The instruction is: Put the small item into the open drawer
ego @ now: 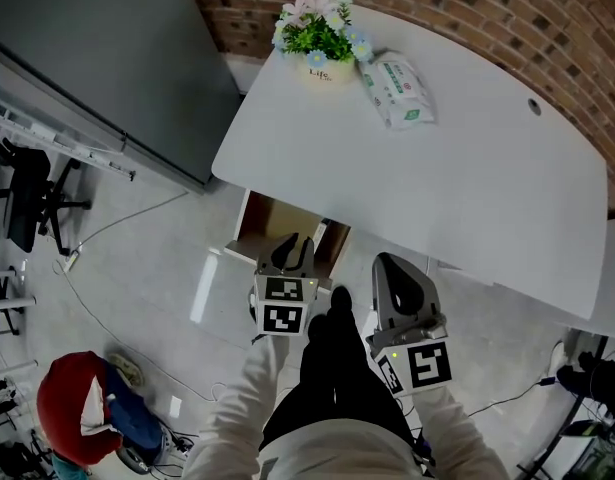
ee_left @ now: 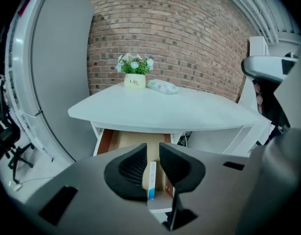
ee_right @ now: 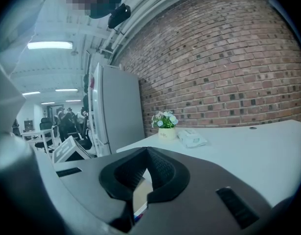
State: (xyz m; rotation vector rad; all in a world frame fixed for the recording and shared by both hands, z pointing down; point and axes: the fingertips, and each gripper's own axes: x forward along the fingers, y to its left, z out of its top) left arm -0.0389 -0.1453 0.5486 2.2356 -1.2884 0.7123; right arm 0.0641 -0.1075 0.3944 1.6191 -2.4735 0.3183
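Note:
The small item, a slim white box with a blue end (ee_left: 151, 178), lies inside the open wooden drawer (ee_left: 120, 140) under the white table's edge. I see it through the gap of my left gripper (ee_left: 152, 151), which hangs above and in front of the drawer with its jaws apart and nothing between them. From the head view the drawer (ego: 270, 218) opens toward me, the left gripper (ego: 296, 242) hovers over its front, and the right gripper (ego: 387, 264) is beside it to the right. The right gripper (ee_right: 147, 152) holds nothing and its jaw tips meet.
The white table (ego: 477, 178) carries a pot of flowers (ego: 318, 34) and a pack of wipes (ego: 398, 90) at its far side. A tall grey cabinet (ego: 97, 58) stands left. A red bag (ego: 72, 400) and cables lie on the floor at the lower left.

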